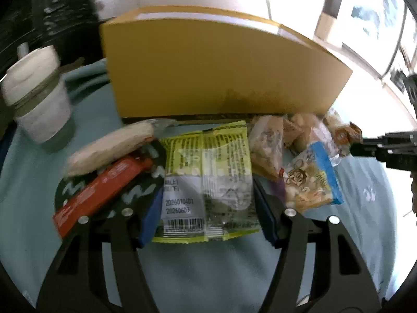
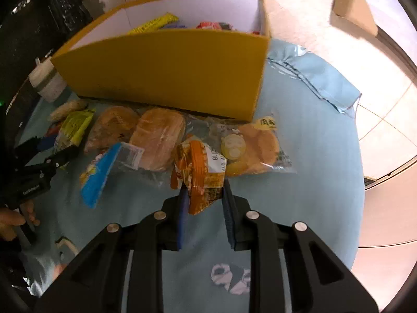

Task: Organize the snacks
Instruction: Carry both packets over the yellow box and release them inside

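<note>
A yellow box point(image 2: 166, 70) stands at the back of the blue cloth with several snacks inside; it also shows in the left wrist view point(image 1: 221, 67). Snack packets lie in a row before it. My left gripper point(image 1: 206, 195) is open, its blue pads on either side of a yellow-green packet point(image 1: 208, 180), which also shows in the right wrist view point(image 2: 74, 126). My right gripper point(image 2: 204, 198) has its pads against the lower end of an orange packet point(image 2: 200, 172). A blue-edged packet point(image 2: 104, 167), two bread packs point(image 2: 159, 138) and a bun pack point(image 2: 255, 146) lie alongside.
A white lidded cup point(image 1: 36, 96) stands left of the box. A red bar point(image 1: 101, 190) and a pale roll point(image 1: 109, 148) lie left of the yellow-green packet. The blue cloth point(image 2: 312, 182) covers a round table; tiled floor lies beyond its right edge.
</note>
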Motion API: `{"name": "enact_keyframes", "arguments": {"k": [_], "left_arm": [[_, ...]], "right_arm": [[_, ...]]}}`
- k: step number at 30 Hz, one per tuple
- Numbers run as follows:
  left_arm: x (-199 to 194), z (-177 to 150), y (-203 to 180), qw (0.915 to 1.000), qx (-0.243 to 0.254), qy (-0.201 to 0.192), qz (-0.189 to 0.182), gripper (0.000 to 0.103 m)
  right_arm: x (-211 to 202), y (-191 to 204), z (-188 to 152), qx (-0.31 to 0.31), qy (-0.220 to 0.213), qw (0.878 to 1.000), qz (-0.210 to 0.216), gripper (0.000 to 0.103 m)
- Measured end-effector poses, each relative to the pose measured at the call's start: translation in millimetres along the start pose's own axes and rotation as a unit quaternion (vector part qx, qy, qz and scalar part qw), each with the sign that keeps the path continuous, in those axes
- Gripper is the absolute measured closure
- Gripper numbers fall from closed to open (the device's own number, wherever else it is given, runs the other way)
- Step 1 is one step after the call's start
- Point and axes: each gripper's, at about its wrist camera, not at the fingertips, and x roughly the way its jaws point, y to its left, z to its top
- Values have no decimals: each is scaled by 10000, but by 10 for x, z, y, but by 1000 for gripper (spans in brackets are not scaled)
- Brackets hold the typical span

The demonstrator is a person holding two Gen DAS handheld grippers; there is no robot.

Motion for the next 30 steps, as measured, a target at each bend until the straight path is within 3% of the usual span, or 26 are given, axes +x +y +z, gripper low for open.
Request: {"name": "enact_keyframes", "arguments": {"k": [3,10,15,22,30], "left_arm": [[-222,-47,20,9994,-220,-244,77,38],[-758,94,-127,9971,-137,-750,-20,38],[-1117,396,-245,9930,-79,-1171,-104,38],[-1470,1159,-394,9853,-21,-1702,-150,38],[-1454,2129,-495,9813,333,-1887,-150,38]], "right_arm": [[-149,-23,-59,115,-141,9998,104,78],[-680,14,-43,278,-651,9966,415,78],[-1130,93,84,297,-1116,9915,591,78],[-1810,126,669,98,-1821,9806,716,78],[-2061,118,1433,-75,-2179,9740,612,78]]}}
